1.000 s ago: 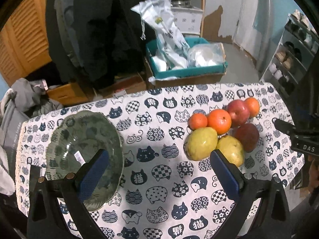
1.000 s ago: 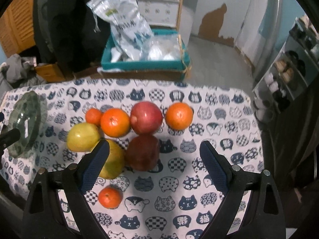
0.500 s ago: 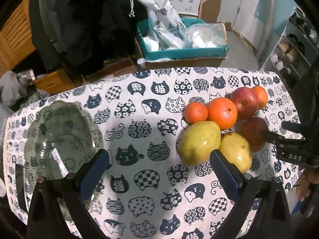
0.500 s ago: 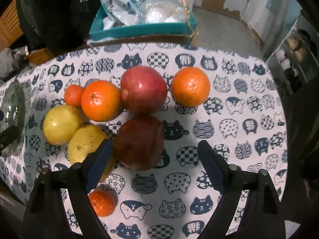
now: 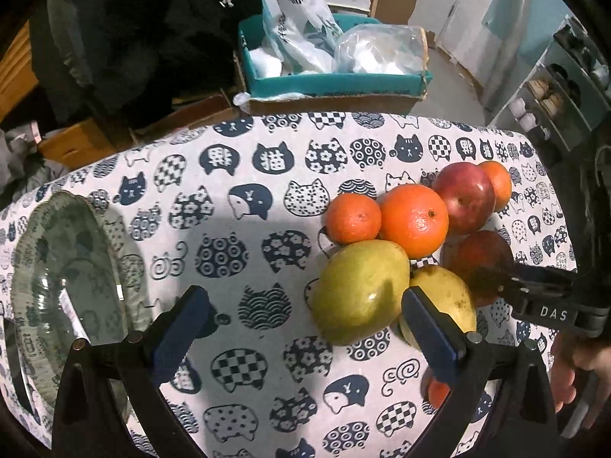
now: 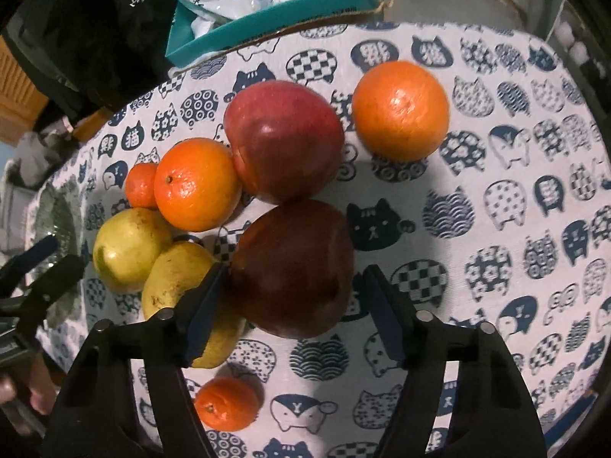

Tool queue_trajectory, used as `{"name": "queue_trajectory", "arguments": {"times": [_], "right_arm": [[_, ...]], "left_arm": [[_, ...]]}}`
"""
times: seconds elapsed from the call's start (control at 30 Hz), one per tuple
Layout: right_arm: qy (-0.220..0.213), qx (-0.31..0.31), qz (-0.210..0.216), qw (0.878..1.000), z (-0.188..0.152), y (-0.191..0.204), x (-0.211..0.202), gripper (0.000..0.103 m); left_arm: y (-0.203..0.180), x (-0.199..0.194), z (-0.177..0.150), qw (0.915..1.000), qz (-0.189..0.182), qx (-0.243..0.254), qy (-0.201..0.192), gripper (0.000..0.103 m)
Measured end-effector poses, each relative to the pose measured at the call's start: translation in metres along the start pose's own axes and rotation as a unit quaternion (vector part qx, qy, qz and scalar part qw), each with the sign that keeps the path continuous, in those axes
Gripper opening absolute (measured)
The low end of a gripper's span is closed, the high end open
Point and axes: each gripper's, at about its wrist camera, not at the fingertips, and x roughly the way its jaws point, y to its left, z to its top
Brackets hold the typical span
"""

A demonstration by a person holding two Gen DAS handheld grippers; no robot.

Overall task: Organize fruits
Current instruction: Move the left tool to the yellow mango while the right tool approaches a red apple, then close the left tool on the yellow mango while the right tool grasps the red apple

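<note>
Dark red apple [image 6: 294, 267] sits between closing right hand-held gripper [image 6: 294, 297], right pad not touching; left hand-held gripper [image 5: 301, 328] spread wide.

The right gripper [image 6: 294, 301], black-framed with blue pads, points steeply down, its jaws closing around a dark red apple [image 6: 294, 267] — the left pad touches it, the right stands just beside. The left gripper [image 5: 301, 324] tilts down too, jaws wide apart — nothing between them. A hand [image 5: 573, 374] grips the right handle.
</note>
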Motion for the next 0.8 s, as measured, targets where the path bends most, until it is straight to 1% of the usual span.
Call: {"name": "queue_trajectory", "arguments": {"times": [0.07,0.1,0.17,0.2,0.27,0.43,0.47,0.5,0.57,0.67,0.8], "right_arm": [[-0.001,-0.010,-0.004,1.000,0.001,0.004,0.001,0.067],[-0.004,-0.015,-0.007,1.000,0.000,0.005,0.000,0.064],[-0.023,-0.026,-0.016,0.999,0.000,0.007,-0.009,0.058],[-0.029,-0.031,-0.028,0.999,0.001,0.007,-0.012,0.058],[-0.034,-0.047,-0.060,0.997,0.003,0.007,-0.013,0.058],[-0.010,-0.042,-0.050,0.998,0.005,-0.002,-0.007,0.059],[-0.003,-0.042,-0.049,0.998,0.005,-0.002,-0.004,0.064],[0.001,-0.043,-0.050,0.998,0.003,-0.004,-0.002,0.068],[0.004,-0.045,-0.052,0.998,0.001,-0.005,0.001,0.071],[0.006,-0.045,-0.054,0.998,0.003,-0.007,0.005,0.071],[0.010,-0.035,-0.042,0.998,0.007,-0.010,0.011,0.072]], "left_arm": [[-0.003,0.006,0.001,1.0000,-0.004,0.000,0.006,0.102],[-0.005,0.009,0.002,0.9999,-0.007,0.001,0.009,0.102],[-0.007,0.014,0.003,0.9998,-0.015,0.001,0.015,0.102],[-0.009,0.017,0.004,0.9997,-0.016,0.002,0.018,0.102],[-0.011,0.023,0.005,0.9996,-0.017,0.004,0.022,0.102],[-0.014,0.038,0.004,0.9987,-0.027,0.005,0.042,0.100],[-0.013,0.039,0.004,0.9985,-0.032,0.003,0.045,0.100],[-0.012,0.042,0.004,0.9980,-0.039,-0.004,0.049,0.100],[-0.011,0.045,0.003,0.9972,-0.050,-0.013,0.053,0.097],[-0.009,0.050,0.002,0.9944,-0.079,-0.026,0.065,0.089],[-0.005,0.054,0.002,0.9890,-0.119,-0.048,0.073,0.076]]}}
